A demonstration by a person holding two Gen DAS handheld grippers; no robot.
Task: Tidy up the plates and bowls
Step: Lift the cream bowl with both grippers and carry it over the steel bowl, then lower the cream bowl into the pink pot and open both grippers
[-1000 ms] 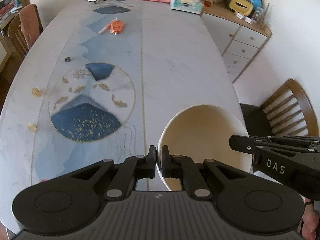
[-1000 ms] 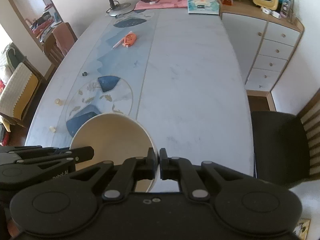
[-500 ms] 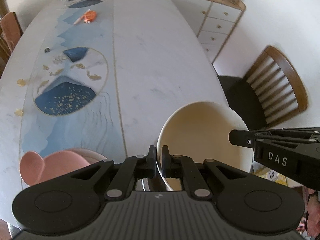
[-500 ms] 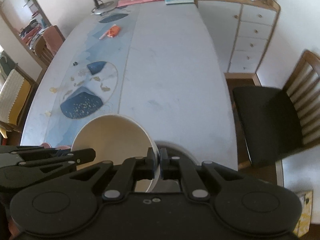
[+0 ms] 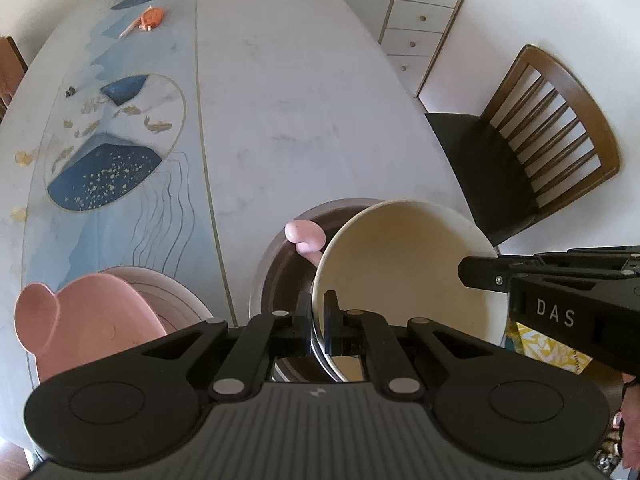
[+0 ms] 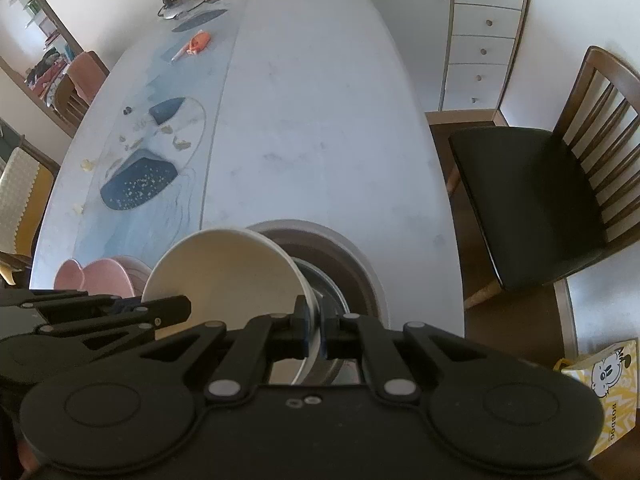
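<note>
Over the table edge: bowl [image 5: 404, 264] carried by both grippers.
L view: L gripper [image 5: 318, 322] clamped on near-left rim; bowl hangs over dark dish [image 5: 280, 264], slightly right of it. R view: R gripper [image 6: 314, 332] clamped on right rim; dish [image 6: 352, 268] lies below-right.

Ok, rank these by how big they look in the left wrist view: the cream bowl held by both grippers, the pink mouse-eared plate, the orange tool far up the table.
1. Cream bowl, largest, though it sits closest to the camera.
2. Pink mouse-eared plate, partly hidden by the gripper body, so the gap is unsure.
3. Orange tool, smallest, but also farthest away.
</note>
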